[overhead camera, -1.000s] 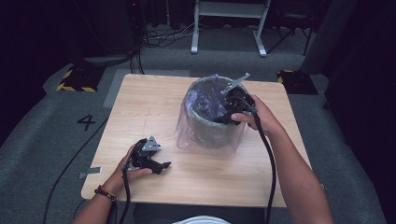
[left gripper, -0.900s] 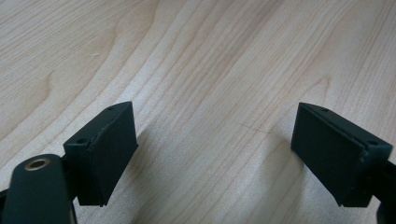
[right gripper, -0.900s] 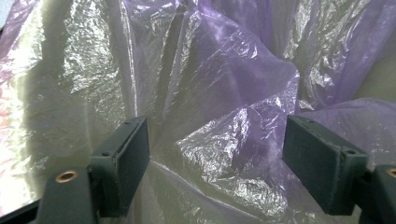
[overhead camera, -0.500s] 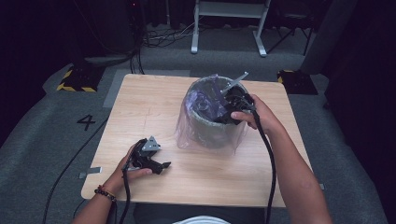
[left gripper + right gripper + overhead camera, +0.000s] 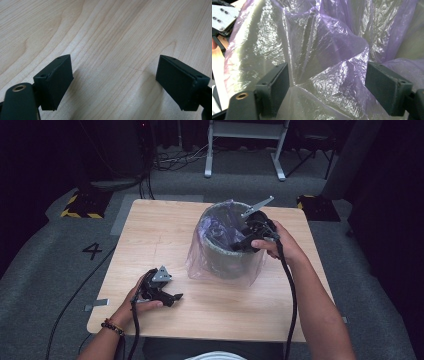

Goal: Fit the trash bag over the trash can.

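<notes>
A grey bin stands near the middle of the wooden table, lined with a thin purple-tinted plastic bag that drapes over its rim and down its outside. My right gripper reaches into the bin's mouth from the right. In the right gripper view its jaws stand open, with crumpled bag film bulging up between and beyond them, and the pads do not press it. My left gripper rests on the table at the front left, open over bare wood.
The table's front edge lies just below the left hand. Cables trail from both grippers off the near side. A metal frame and floor cables stand beyond the table. The left gripper's grey plate shows through the bag film.
</notes>
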Demonstrator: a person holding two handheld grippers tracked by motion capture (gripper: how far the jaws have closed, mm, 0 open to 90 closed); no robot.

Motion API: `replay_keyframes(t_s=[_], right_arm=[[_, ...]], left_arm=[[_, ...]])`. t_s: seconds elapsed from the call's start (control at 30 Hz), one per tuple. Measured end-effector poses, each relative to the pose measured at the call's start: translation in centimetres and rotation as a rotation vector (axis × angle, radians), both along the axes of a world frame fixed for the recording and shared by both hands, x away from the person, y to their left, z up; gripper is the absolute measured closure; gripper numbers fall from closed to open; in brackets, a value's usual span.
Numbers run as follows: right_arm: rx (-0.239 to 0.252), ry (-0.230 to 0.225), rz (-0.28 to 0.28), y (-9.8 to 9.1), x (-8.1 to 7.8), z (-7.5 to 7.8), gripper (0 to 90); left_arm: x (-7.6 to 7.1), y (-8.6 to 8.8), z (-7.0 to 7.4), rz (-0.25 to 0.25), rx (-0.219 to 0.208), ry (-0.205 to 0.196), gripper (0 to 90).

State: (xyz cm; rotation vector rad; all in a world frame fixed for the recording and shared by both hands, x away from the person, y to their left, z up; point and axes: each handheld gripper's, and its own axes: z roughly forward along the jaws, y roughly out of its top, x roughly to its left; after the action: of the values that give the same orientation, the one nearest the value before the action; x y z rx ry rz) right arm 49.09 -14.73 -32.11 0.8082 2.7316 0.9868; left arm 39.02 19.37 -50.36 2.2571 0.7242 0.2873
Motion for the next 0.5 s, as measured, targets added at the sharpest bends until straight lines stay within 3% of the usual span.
replay_keyframes(t_s=[0.23,0.5], right_arm=[[0.008,-0.047,0.02,-0.3,-0.6,0.1,20.8],[0.063,-0.117,0.017,-1.5,-1.4,1.1,22.1]], left_arm=[[0.0,0.0,0.0,-0.001,0.0,0.0,13.8],[0.0,0.0,0.0,-0.001,0.0,0.001,13.8]])
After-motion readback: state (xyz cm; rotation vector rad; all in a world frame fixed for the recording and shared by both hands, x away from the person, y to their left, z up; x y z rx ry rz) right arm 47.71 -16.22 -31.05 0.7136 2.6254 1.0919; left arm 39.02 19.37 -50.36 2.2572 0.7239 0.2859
